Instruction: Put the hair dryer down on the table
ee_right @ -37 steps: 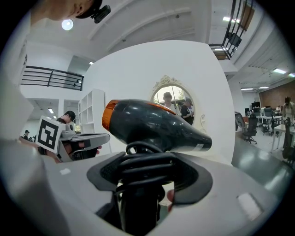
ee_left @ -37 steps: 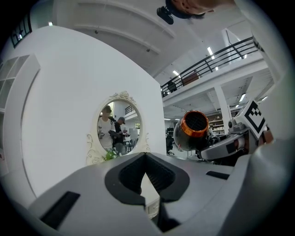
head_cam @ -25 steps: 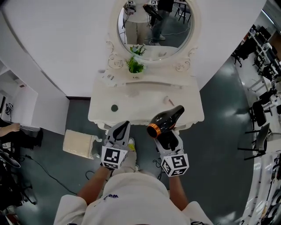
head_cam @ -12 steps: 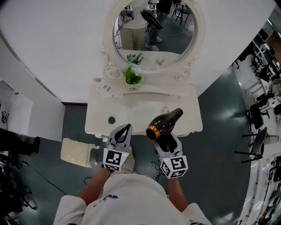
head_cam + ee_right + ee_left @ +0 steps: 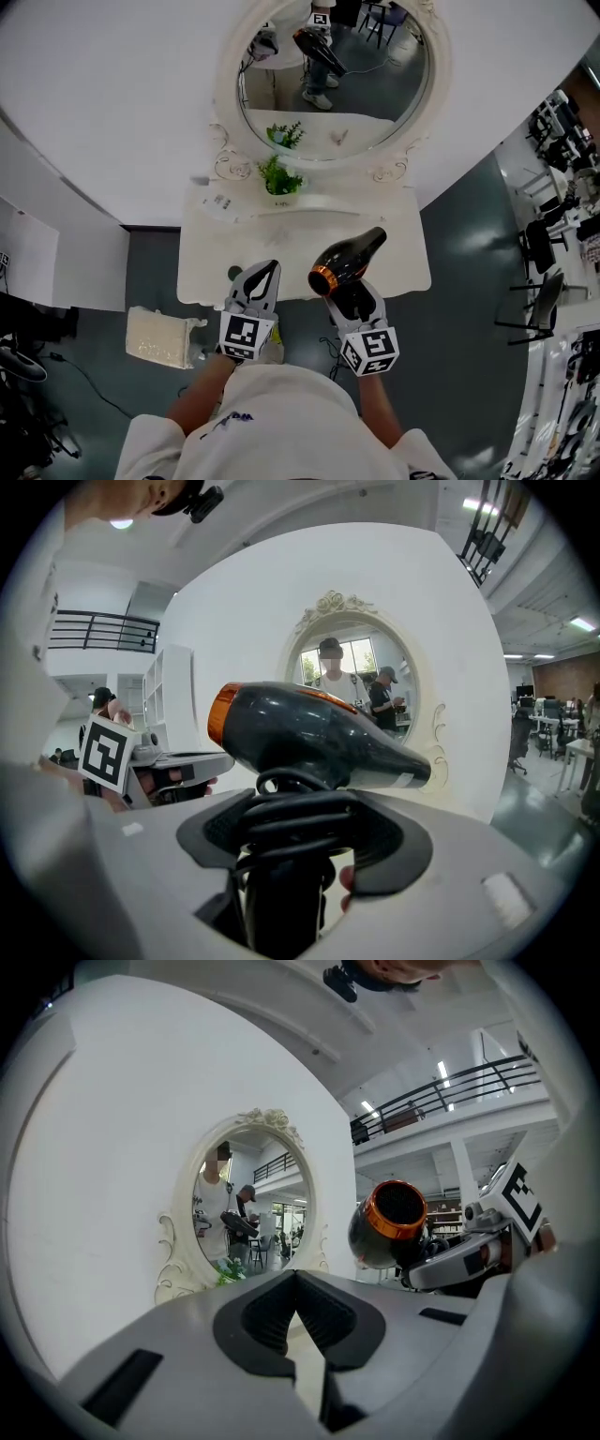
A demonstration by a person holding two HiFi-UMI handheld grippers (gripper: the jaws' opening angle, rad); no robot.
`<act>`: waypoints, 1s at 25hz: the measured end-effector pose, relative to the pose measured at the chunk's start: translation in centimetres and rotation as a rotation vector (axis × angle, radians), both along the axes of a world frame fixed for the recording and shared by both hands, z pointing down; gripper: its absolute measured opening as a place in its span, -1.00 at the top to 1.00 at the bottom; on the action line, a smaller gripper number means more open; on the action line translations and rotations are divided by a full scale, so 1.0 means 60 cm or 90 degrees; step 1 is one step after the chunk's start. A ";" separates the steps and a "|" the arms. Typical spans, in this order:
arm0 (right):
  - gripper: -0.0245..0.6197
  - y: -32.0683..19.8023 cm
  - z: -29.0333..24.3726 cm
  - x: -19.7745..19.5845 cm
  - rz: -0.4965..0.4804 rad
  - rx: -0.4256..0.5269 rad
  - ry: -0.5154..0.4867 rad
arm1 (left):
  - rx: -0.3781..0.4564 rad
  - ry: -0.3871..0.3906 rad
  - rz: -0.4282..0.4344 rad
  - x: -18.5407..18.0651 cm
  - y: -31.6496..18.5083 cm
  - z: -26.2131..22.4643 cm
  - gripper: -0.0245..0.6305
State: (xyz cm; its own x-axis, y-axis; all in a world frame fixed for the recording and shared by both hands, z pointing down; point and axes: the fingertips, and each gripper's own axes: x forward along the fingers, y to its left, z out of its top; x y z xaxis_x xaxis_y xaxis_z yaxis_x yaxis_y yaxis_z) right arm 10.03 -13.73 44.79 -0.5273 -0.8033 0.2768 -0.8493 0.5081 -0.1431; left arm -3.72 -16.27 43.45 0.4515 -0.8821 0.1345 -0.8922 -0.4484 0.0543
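Right gripper view: right claw (image 5: 300,841), clamped on the cord-wrapped handle of a black hair dryer (image 5: 319,733); orange ring at the dryer's rear end, nozzle pointing right. Left gripper view: left claw (image 5: 297,1283), tips together, nothing between them. Head view: hair dryer held in the air over the front edge of a white counter (image 5: 281,239); oval mirror (image 5: 347,94) and small green plant (image 5: 279,176) behind.

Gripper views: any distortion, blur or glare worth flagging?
Left gripper view: strong fisheye, dark corners, mirror sharp, ceiling lights bright upper right. Right gripper view: same fisheye; the hair dryer is sharp with soft highlights. Head view: wide-angle bending at edges, no motion blur.
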 end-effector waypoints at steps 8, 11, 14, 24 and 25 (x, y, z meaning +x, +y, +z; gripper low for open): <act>-0.05 -0.046 0.032 -0.021 0.005 -0.013 0.025 | 0.009 0.020 0.021 -0.007 -0.066 0.018 0.90; -0.05 -0.053 0.050 -0.043 -0.002 -0.027 0.020 | 0.001 0.017 0.026 -0.016 -0.079 0.028 0.90; -0.05 -0.064 0.061 -0.047 -0.005 -0.032 0.019 | -0.001 0.014 0.024 -0.019 -0.092 0.035 0.90; -0.05 -0.118 0.087 -0.039 -0.015 -0.039 0.021 | -0.014 0.003 0.002 -0.023 -0.142 0.066 0.90; -0.05 -0.123 0.090 -0.040 -0.017 -0.041 0.022 | -0.016 0.002 0.002 -0.024 -0.146 0.069 0.90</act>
